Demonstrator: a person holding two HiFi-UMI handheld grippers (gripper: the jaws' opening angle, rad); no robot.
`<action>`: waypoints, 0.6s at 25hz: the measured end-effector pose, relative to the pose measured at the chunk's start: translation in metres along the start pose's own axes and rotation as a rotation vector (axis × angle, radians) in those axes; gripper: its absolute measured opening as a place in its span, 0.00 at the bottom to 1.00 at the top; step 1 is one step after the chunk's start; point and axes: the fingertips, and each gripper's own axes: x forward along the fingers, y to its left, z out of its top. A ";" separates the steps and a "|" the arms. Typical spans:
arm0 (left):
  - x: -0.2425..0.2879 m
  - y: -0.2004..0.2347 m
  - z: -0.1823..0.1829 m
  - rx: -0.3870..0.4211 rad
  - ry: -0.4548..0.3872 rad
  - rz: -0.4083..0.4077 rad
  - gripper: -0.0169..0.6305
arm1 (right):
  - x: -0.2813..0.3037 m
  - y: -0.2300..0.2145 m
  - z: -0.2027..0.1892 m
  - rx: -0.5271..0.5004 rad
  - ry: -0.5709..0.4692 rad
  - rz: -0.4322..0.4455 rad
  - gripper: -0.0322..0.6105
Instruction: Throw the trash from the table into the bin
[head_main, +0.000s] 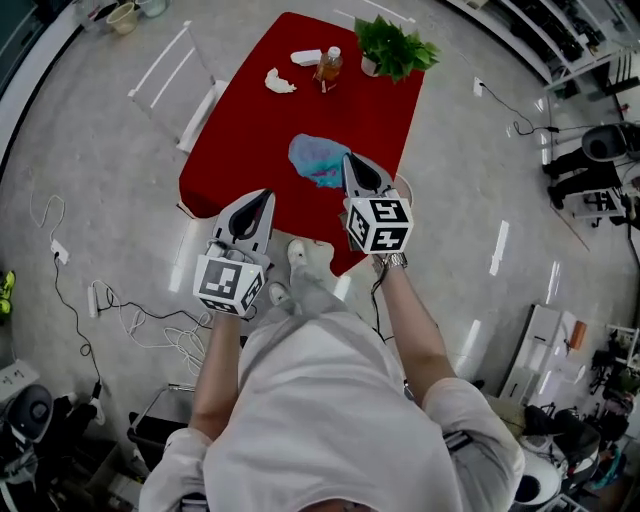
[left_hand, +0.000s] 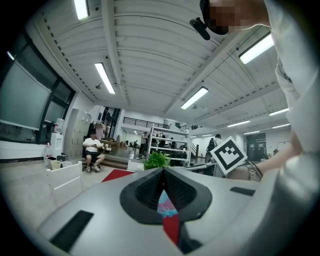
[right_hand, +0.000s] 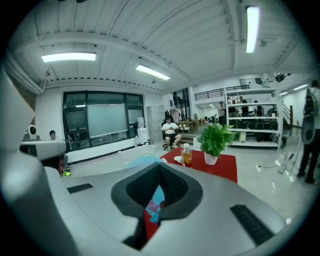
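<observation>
Jaws of the left gripper (head_main: 262, 196) are seen closed, nothing clamped. The crumpled blue plastic wrapper (head_main: 316, 160) lies on the red table (head_main: 250, 130), ahead and to its right. The right gripper (head_main: 349, 160) is also closed and empty, tips at the wrapper's right edge: judged the nearer of the 2.

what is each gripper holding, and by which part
Nothing, it seems: left gripper and right gripper are shut and empty; the blue bag lies on the table ahead.

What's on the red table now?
A blue bag, crumpled white paper, a white packet, a bottle and a potted plant. The right gripper covers part of the bag.
</observation>
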 end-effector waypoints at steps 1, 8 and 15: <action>0.004 -0.009 -0.001 0.000 0.000 -0.025 0.04 | -0.012 -0.008 0.001 0.009 -0.009 -0.022 0.06; 0.031 -0.096 -0.002 0.032 0.000 -0.202 0.04 | -0.092 -0.069 -0.003 0.059 -0.052 -0.162 0.06; 0.081 -0.159 -0.001 0.028 0.005 -0.315 0.04 | -0.139 -0.131 -0.018 0.104 -0.064 -0.252 0.06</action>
